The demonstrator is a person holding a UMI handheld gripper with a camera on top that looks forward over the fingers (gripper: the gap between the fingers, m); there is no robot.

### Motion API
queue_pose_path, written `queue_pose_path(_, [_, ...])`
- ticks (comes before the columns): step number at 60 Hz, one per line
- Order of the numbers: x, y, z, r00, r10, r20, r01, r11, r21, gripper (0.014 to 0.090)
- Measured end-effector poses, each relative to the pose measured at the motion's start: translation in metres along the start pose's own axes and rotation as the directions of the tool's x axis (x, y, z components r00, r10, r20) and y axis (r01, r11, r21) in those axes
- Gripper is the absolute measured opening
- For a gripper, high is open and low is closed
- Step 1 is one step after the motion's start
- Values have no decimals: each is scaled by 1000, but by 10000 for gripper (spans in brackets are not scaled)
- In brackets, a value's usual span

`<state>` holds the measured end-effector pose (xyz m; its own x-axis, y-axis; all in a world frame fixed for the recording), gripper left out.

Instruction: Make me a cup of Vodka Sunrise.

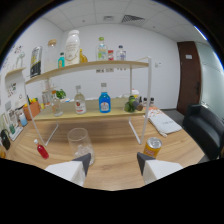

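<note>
Gripper view: tongs hovering open, gripping nothing, just short of the glass. Worth centring on glass before closing gently.

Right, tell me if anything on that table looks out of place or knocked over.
One thing: a small red bottle lies on its side on the table, left of the empty glass. The orange can and shelf bottles stand upright. The tongs are open, holding nothing.
</note>
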<state>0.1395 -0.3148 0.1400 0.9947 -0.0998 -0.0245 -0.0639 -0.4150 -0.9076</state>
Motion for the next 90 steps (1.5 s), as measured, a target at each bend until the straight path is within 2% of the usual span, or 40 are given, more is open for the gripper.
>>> queue_pose_path(9, [-58, 15, -6, 999, 25, 36, -24, 999, -23, 864])
queue_pose_path(15, [-91, 8, -3, 998, 21, 61, -20, 1000, -9, 864])
queue_pose_path(32, [-181, -77, 34, 987, -32, 155, 12, 992, 124, 859])
queue_pose_path(42, [-212, -117, 76, 986, -62, 155, 34, 984, 177, 840])
queue_pose_path(50, [-222, -126, 113, 989, -71, 134, 49, 986, 161, 747])
queue_pose_path(56, [-223, -120, 137, 992, -70, 109, 57, 992, 115, 621])
queue_pose_path(62, [-221, -111, 152, 994, -66, 91, 61, 996, 64, 457])
queue_pose_path(66, [-218, -110, 156, 995, -68, 79, 64, 996, 58, 372])
queue_pose_path(78, [-222, -109, 146, 993, -56, 103, 52, 997, 49, 359])
queue_pose_path(90, [-224, -128, 99, 989, -65, 136, 49, 991, 122, 359])
